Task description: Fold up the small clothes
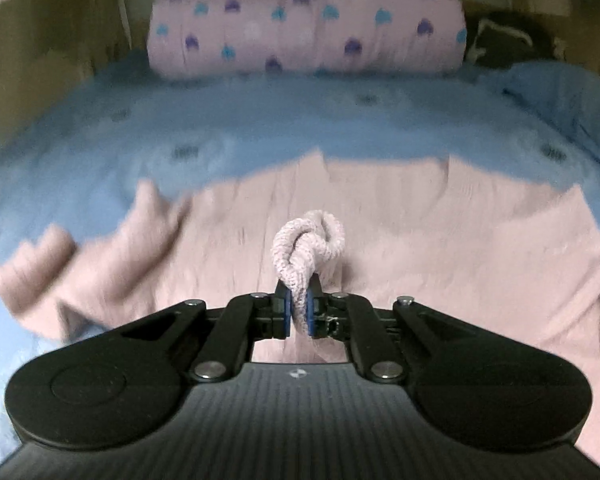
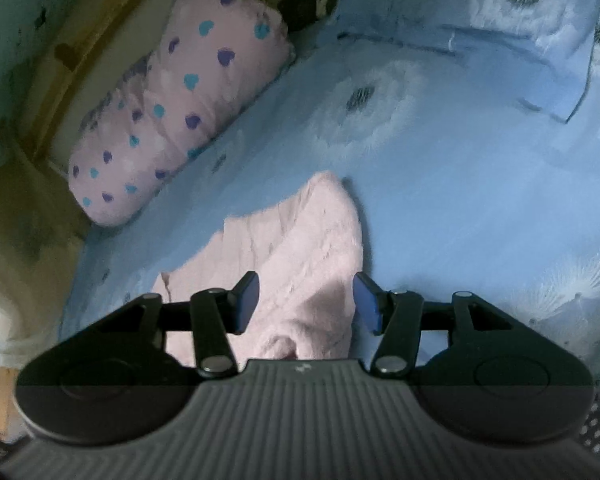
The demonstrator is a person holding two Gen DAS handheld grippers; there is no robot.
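- The left gripper (image 1: pixel 299 312) has its blue pads pressed together on a bunched, ribbed edge of the pink knitted garment (image 1: pixel 380 248); the pinched fold loops up in a small knot at the centre of the left wrist view.
- The rest of the garment lies spread over the blue bedsheet (image 1: pixel 220 120), filling the lower half of that view. Its far edge runs jagged across the middle of the frame, and a sleeve-like flap trails toward the lower left.
- Beyond the far edge, a broad band of bare sheet stretches up to a pink bolster with hearts (image 1: pixel 304 24) lying across the top centre.
- A blue pillow (image 1: pixel 560 92) sits at the upper right edge.
- The right gripper (image 2: pixel 307 302) has its fingers spread apart and holds nothing; pink fabric shows between and below them, whether touching cannot be told.
- In the right wrist view the garment (image 2: pixel 300 248) comes to a point at centre frame, its right edge falling steeply toward the right finger.
- To the right of that edge the sheet (image 2: pixel 480 200) lies open and flat.
- The bolster (image 2: pixel 180 96) runs diagonally at the upper left, well apart from the garment.
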